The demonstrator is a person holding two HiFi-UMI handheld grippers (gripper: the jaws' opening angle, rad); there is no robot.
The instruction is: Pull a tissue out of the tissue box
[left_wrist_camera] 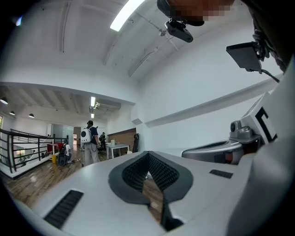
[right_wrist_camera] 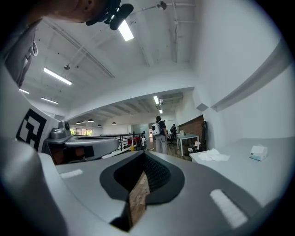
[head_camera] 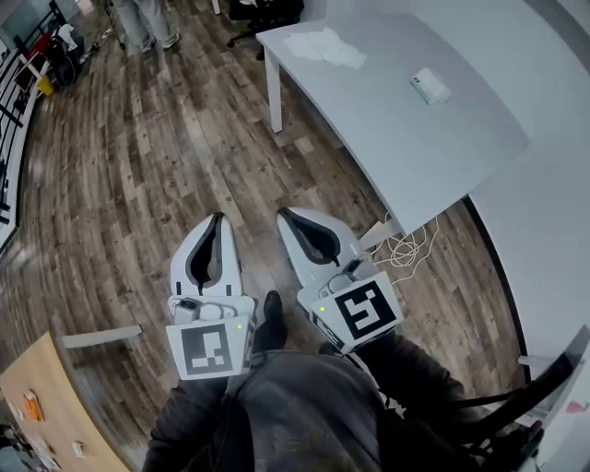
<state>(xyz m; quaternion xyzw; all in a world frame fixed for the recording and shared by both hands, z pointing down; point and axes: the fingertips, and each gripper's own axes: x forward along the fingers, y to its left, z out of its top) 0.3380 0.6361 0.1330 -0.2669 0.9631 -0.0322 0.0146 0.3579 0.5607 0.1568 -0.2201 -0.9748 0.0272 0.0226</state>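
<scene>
Left gripper (head_camera: 219,218) and right gripper (head_camera: 284,213) hang over the plank-wood floor (head_camera: 138,166), ribbed dark jaws pressed together, empty. The small white tissue box (head_camera: 430,87) sits well apart on the smooth white desk (head_camera: 387,147).

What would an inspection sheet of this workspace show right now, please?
Surface: white table, mostly bare.
Job's things: tissue box on the table, no gripper near it.
Clutter: loose tissues near the table's far corner.
Grippers: left hand-held gripper and right hand-held gripper both shut, empty, held low over the floor.
Cables: white cable coiled on the floor by the table's edge.
Surroundings: wooden floor; a person standing far off; railing.
</scene>
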